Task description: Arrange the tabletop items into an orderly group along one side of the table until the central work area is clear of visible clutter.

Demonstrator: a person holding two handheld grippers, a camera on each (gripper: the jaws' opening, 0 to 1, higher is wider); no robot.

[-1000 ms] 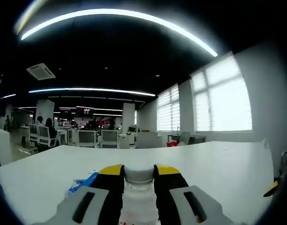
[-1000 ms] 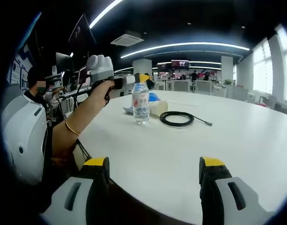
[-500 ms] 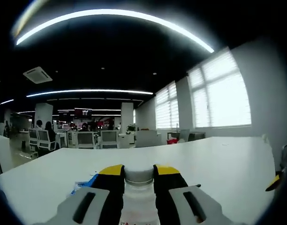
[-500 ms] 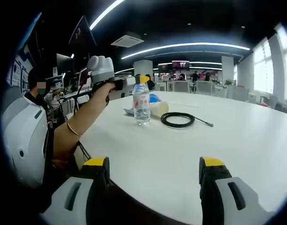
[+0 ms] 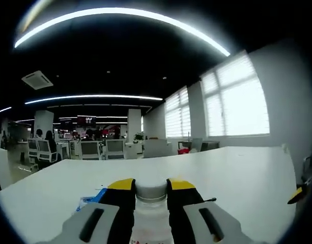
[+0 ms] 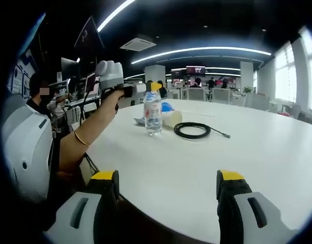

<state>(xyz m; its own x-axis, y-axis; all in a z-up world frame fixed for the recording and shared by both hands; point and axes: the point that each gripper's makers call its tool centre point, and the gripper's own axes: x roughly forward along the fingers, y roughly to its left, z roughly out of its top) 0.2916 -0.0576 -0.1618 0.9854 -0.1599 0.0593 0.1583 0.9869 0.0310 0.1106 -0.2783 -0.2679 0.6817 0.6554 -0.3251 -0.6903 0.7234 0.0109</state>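
The left gripper (image 5: 151,189) is clamped on the neck of a clear plastic water bottle (image 6: 152,115); in the left gripper view its two yellow-tipped jaws press against either side of the bottle's pale cap (image 5: 151,190), with the clear body running down between them. In the right gripper view the same bottle stands upright on the white table (image 6: 211,162), near the table's left edge, and the left gripper reaches in from that edge at cap height, held by the person's hand (image 6: 109,96) on an outstretched bare forearm with a thin bracelet (image 6: 81,138) at the wrist.

Just behind the bottle, towards the far edge, lie a blue packet (image 6: 166,106) and a pale roll lying on its side (image 6: 171,118), close together. To the right of them a coiled black cable (image 6: 192,130) lies flat on the tabletop, its loose end trailing away to the right. In the left gripper view a corner of the blue packet (image 5: 92,199) shows just beside the left jaw, and a short stretch of the cable's end (image 5: 209,200) beside the right one.

The right gripper (image 6: 167,184) hangs over the near edge of the table, well apart from the items, its jaws spread wide with nothing between them. Its yellow tip (image 5: 297,194) shows at the right margin of the left gripper view
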